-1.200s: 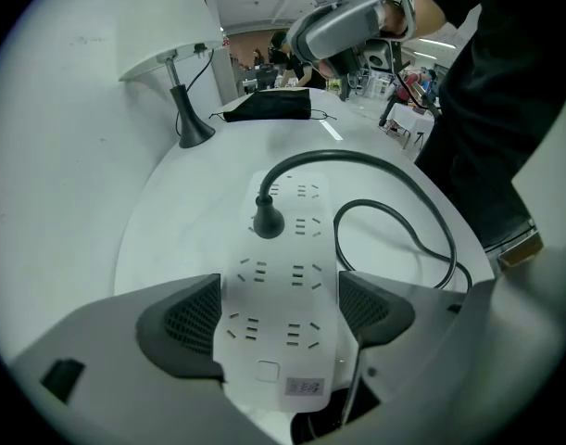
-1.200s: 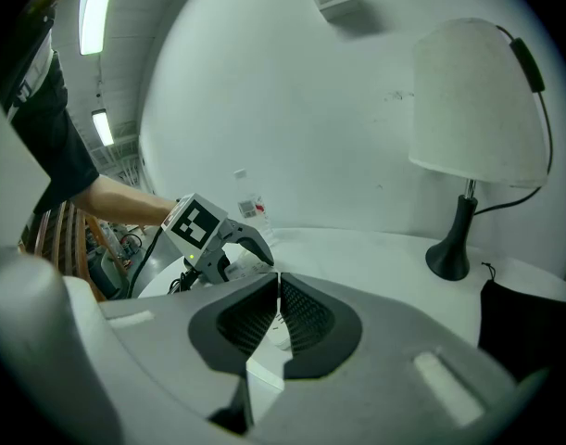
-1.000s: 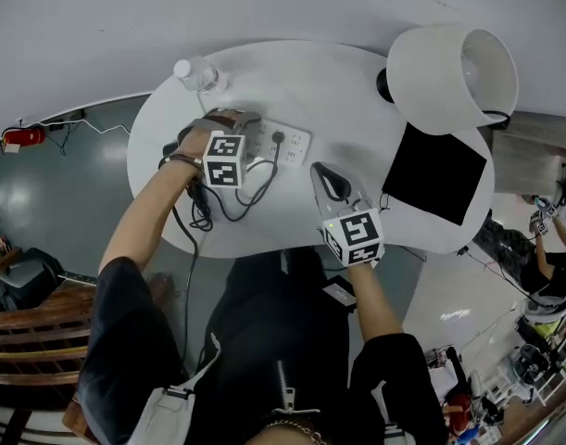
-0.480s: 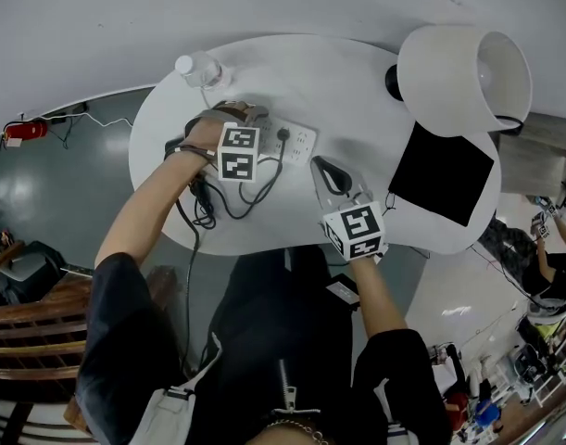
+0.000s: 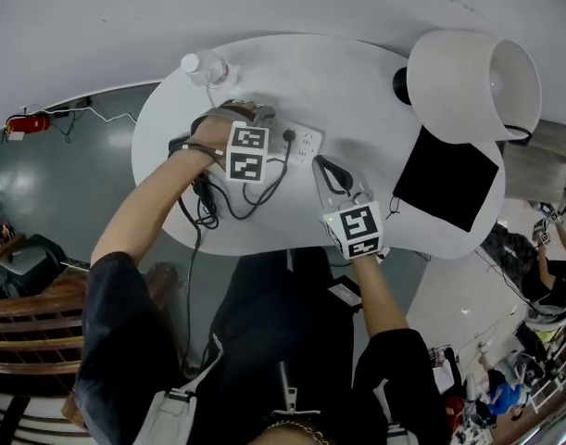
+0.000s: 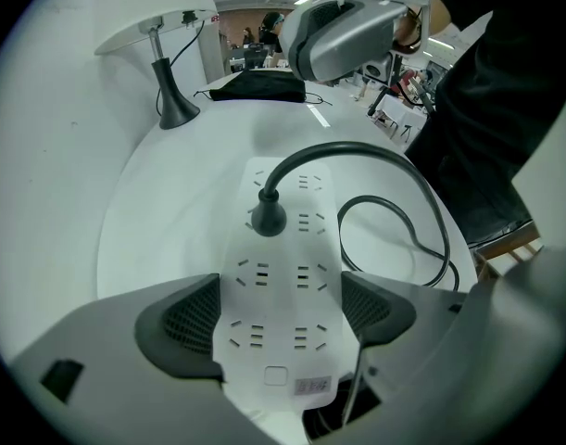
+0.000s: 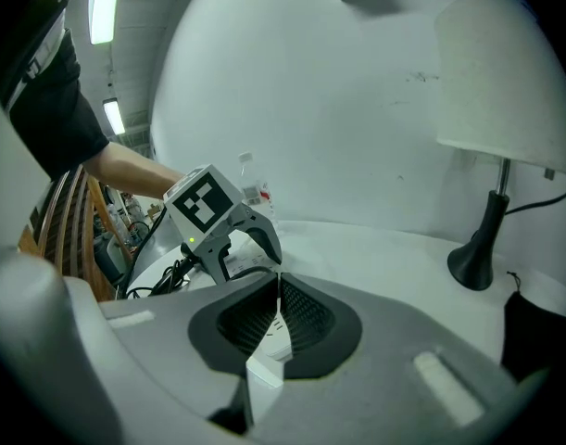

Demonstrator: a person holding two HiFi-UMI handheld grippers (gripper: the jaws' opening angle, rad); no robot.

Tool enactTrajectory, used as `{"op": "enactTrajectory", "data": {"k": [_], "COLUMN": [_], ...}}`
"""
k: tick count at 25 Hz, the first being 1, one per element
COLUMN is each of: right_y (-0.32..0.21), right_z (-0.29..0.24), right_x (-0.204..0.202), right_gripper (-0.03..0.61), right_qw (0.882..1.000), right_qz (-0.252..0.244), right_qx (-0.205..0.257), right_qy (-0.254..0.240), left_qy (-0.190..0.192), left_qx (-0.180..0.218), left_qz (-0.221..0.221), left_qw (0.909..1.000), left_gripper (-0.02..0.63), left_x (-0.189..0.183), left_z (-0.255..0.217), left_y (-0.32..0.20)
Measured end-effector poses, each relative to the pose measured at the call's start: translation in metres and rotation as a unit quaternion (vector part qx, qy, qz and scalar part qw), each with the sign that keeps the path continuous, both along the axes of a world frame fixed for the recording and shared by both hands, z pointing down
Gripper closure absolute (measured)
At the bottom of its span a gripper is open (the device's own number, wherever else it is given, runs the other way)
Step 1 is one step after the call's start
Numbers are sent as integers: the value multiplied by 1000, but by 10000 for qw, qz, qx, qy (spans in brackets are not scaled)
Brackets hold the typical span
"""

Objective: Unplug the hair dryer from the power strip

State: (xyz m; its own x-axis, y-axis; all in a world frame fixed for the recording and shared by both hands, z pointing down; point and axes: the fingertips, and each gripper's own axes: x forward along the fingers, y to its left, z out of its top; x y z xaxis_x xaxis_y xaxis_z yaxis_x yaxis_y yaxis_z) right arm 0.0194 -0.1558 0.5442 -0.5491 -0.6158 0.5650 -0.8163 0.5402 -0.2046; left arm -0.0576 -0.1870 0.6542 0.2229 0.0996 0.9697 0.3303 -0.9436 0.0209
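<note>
A white power strip (image 6: 281, 276) lies on the round white table (image 5: 357, 72). One black plug (image 6: 269, 219) sits in a socket, and its black cable (image 6: 394, 170) loops toward the table's near edge. My left gripper (image 6: 283, 318) points steeply down over the strip's near end, and both pads (image 6: 185, 327) touch the strip's long sides. My right gripper (image 7: 279, 281) is shut on nothing and hovers just right of the strip's far end (image 5: 306, 142). I cannot make out the hair dryer itself.
A lamp with a white shade (image 5: 472, 82) stands at the table's back right, with a black cloth (image 5: 446, 188) in front of it. A clear water bottle (image 5: 207, 68) stands at the back left. Tangled black cables (image 5: 204, 202) hang over the left near edge.
The left gripper has tilted a little over the strip's end and kept its hold. The right gripper has hardly moved. The head view has shifted slightly.
</note>
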Motion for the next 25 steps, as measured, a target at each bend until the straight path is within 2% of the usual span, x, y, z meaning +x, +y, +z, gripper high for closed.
{"op": "enactTrajectory", "data": {"k": [7,19,25], "right_y": [-6,-16,-25], "right_z": [19,47,53], "right_x": [-19,-39,-53], "right_gripper": [570,456,445], "right_qw": [9992,9948,9932], "right_qz": [-357,-810,-955], "right_qx": [101,235,358], "right_qy": [171,567,568], "left_qy": [16,-7,-45], "left_qx": [-24,-39,-18], "left_qz": [10,34,45], "left_qw": [10000,10000,10000], "left_gripper": [224,224,224], "left_x": [0,1,0], "left_z": [1,1,2], "left_y": [0,1,1]}}
